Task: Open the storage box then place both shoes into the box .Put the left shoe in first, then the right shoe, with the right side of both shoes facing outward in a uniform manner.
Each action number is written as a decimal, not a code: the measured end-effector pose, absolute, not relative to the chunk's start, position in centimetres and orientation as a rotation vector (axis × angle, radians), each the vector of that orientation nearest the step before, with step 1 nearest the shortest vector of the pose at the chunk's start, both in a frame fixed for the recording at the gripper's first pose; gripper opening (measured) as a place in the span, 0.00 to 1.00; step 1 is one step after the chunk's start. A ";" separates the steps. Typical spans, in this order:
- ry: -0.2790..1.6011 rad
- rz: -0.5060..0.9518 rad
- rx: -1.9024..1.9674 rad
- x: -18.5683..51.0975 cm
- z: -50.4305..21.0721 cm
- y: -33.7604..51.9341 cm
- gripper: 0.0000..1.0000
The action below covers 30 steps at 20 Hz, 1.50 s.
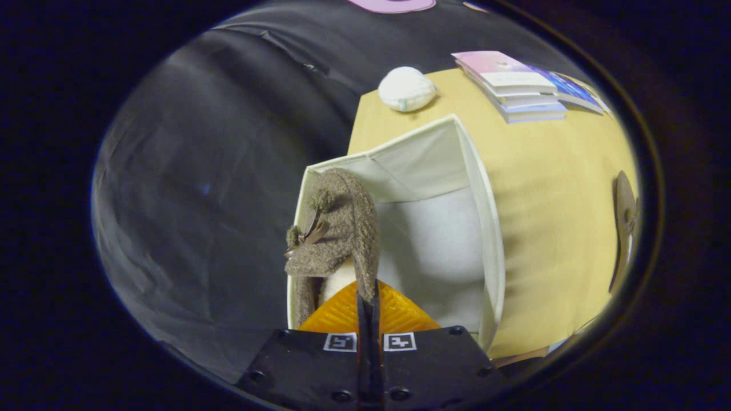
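- Gripper view, closest first: your gripper [368, 311] has its two fingers pinched together on the edge of a fuzzy brown shoe [337, 234], with barely a sliver between them.
- That shoe hangs right ahead of the fingers, over the near left corner of the open box [491, 228]. It's got a little dark bow and pom-poms on the side facing you.
- You can see the box is a pale fabric one sitting on the tan table [548, 228], with its opening toward you and the inside white.
- Its lid flap [417, 162] is folded up and back on the far side of the box.
- Off to the right of the box, by the table's edge, a second brown shoe [625, 228] lies on the table, well apart from the box. It's too squashed by the lens to tell much more.
- Beyond the box, a white knitted-looking lump [406, 88] sits on the far end of the table.
- Next to that, further right, there's a stack of books [514, 85].
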<state>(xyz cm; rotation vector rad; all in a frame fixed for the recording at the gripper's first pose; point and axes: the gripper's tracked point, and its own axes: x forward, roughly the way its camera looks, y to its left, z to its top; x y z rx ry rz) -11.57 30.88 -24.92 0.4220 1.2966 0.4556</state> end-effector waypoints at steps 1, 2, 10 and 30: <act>1.309 0.437 0.419 -11.5 -25.3 30.8 0.03; 1.320 0.421 0.416 -11.4 -26.0 30.8 0.04; 1.402 0.416 0.430 -12.2 -28.1 33.4 0.14; 0.980 0.262 0.565 0.7 -20.0 18.3 0.26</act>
